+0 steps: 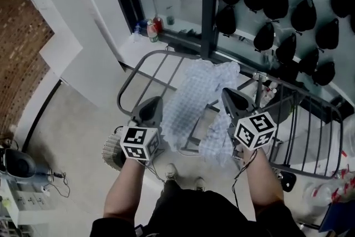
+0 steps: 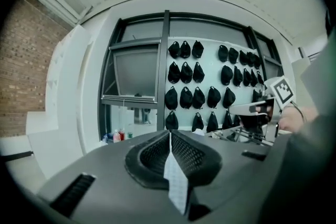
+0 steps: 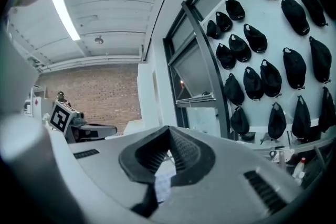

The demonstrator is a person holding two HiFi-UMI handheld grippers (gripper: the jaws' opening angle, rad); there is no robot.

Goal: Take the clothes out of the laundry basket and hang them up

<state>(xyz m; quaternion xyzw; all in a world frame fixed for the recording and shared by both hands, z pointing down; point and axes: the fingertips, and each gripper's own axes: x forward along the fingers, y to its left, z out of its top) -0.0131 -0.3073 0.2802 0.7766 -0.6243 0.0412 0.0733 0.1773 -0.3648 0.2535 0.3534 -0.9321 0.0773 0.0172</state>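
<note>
In the head view a pale blue checked garment [image 1: 194,97] is stretched between my two grippers above the grey wire drying rack [image 1: 133,77]. Its far part lies bunched on the rack's rods. My left gripper [image 1: 154,100] is shut on the garment's left edge. In the left gripper view a strip of the cloth [image 2: 177,181] is pinched between the closed jaws of the left gripper [image 2: 169,136]. My right gripper [image 1: 226,92] is shut on the right edge, and in its own view the cloth [image 3: 163,181] hangs from the right gripper [image 3: 169,136]. A round perforated laundry basket [image 1: 110,148] shows partly under the left gripper.
The rack's right wing [image 1: 310,136] spreads out to the right. Behind it stand a black window post [image 1: 206,3], bottles on the sill [image 1: 151,30] and a wall of black caps [image 1: 277,3]. A power strip with cables [image 1: 16,197] lies on the floor at the lower left.
</note>
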